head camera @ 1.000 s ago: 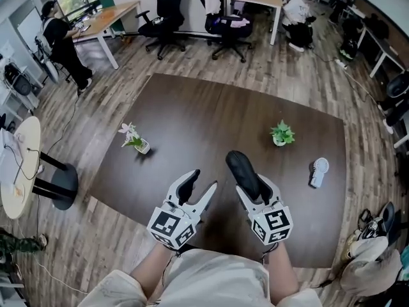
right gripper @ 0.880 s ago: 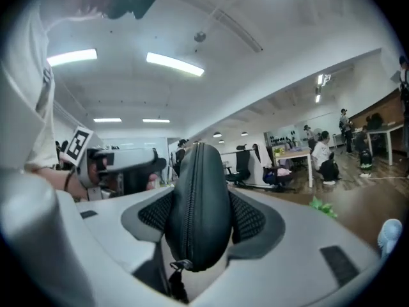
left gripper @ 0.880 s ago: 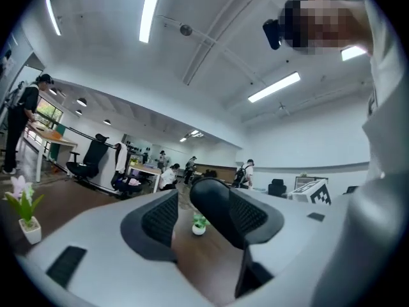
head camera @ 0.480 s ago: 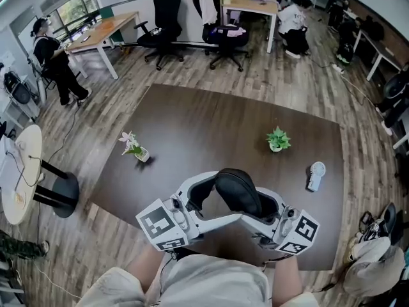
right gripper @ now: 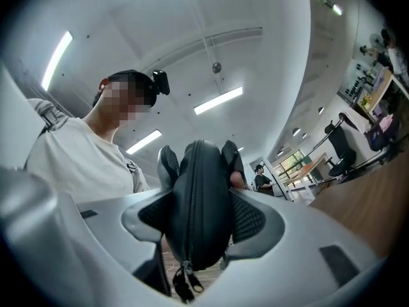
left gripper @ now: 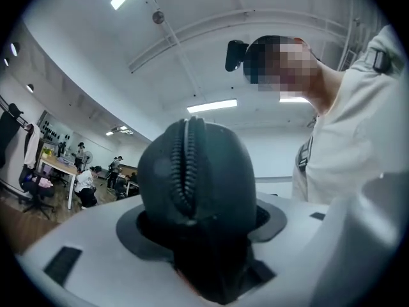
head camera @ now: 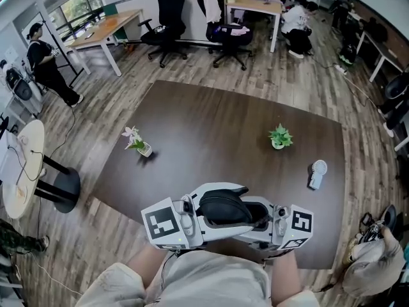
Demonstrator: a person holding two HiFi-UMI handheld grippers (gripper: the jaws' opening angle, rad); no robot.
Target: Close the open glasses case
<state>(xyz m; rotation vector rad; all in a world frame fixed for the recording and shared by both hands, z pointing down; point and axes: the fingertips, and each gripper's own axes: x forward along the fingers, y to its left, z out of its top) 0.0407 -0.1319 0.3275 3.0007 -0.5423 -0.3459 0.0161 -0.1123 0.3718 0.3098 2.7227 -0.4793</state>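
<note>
While the black zippered oval glasses case (head camera: 223, 210) spans crosswise, the right gripper (right gripper: 199, 216) clamps one end, and the left gripper's (left gripper: 198, 229) just-closing jaws seemingly pinch the other.

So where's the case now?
The case is low in the middle of the head view, held above the table's near edge between the left gripper and right gripper; the left jaws have just been closing on it.

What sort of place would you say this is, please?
Most likely an open-plan office or lab: desks and wheeled office chairs stand on a wood floor beyond the table, with strip lights on the ceiling.
</note>
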